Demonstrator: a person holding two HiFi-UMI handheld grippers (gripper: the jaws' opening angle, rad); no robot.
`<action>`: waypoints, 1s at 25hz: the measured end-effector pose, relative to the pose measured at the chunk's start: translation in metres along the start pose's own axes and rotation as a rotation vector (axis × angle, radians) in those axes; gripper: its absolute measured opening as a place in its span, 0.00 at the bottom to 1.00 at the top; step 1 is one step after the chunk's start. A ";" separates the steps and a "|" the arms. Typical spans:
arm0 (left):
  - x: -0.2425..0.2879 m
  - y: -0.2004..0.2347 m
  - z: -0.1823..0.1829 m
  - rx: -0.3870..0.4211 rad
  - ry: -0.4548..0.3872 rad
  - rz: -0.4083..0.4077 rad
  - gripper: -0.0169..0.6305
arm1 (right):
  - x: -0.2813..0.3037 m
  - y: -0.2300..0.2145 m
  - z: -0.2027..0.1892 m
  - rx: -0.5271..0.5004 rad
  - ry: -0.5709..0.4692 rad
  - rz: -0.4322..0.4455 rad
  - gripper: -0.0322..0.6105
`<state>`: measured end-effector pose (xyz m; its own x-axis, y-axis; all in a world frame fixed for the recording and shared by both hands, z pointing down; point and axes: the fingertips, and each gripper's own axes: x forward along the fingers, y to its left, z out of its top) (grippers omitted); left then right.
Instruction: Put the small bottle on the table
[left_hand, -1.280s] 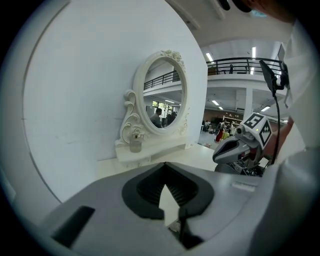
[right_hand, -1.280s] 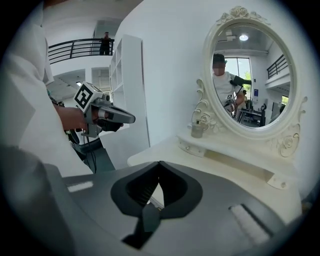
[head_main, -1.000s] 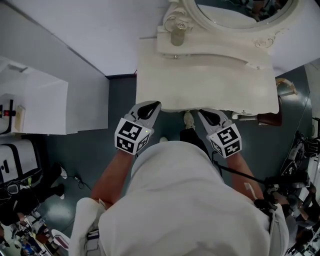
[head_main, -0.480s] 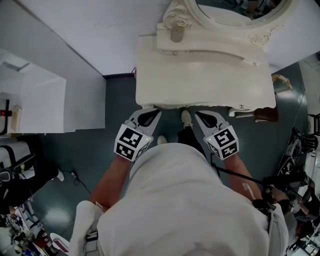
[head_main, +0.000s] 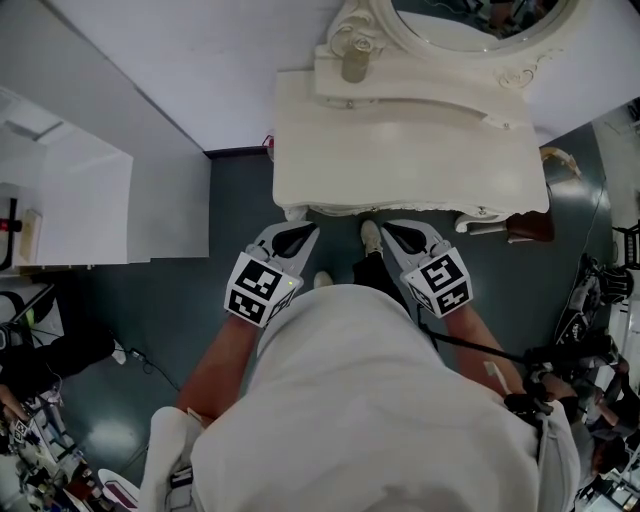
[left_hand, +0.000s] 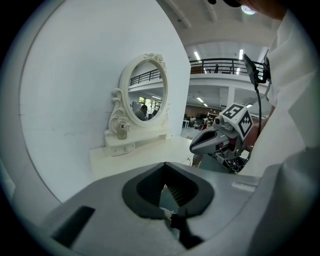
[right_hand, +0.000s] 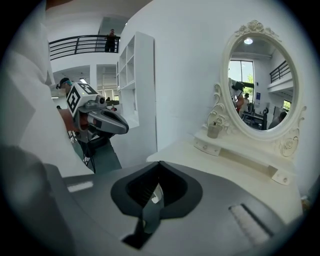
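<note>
Dark grey-blue floor (head_main: 230, 260) fills most of the head view, w/ a white wall behind. The white bench (head_main: 400, 150) stands against that wall: flat top, wavy front edge, bare across its main surface. At its back is a raised ledge (head_main: 420, 95) w/ small drawer knobs, carrying an oval mirror (head_main: 450, 25) in a carved white frame. A white shelf unit (head_main: 70, 190) stands well off to the left. The person's white shirt (head_main: 370, 400) covers the lower middle of the head view.

The left hand-held gripper (head_main: 303, 230) and right hand-held gripper (head_main: 392, 229) are both held nr the bench's front edge, short of the top, tips pointing toward it, well apart from the ledge. In the left gripper view the left hand-held gripper (left_hand: 165, 167) has its jaws closed tip to tip, nothing btwn them. Same in the right gripper view: the right hand-held gripper (right_hand: 159, 167) is closed and empty.

The small bottle (head_main: 354, 66) stands upright on the ledge's left end, just beside the frame's scroll carving. It's a squat, grey-beige body w/ a narrower neck and stopper on top; it also shows in the left gripper view (left_hand: 121, 131) and the right gripper view (right_hand: 215, 129). No label detail can be made out.
</note>
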<state>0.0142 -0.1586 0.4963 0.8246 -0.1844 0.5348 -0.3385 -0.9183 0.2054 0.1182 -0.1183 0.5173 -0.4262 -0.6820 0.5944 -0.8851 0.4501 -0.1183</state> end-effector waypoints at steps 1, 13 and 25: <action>-0.001 0.000 -0.001 0.000 0.002 0.000 0.03 | 0.001 0.001 0.001 -0.003 -0.001 0.003 0.05; -0.007 -0.001 -0.003 -0.005 0.006 0.003 0.03 | 0.006 0.008 0.010 -0.021 -0.010 0.017 0.05; -0.009 0.003 -0.006 -0.005 0.006 -0.006 0.03 | 0.012 0.013 0.010 -0.023 -0.011 0.013 0.05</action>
<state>0.0029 -0.1577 0.4967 0.8237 -0.1765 0.5388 -0.3360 -0.9175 0.2131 0.0994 -0.1261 0.5146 -0.4395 -0.6826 0.5839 -0.8751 0.4718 -0.1071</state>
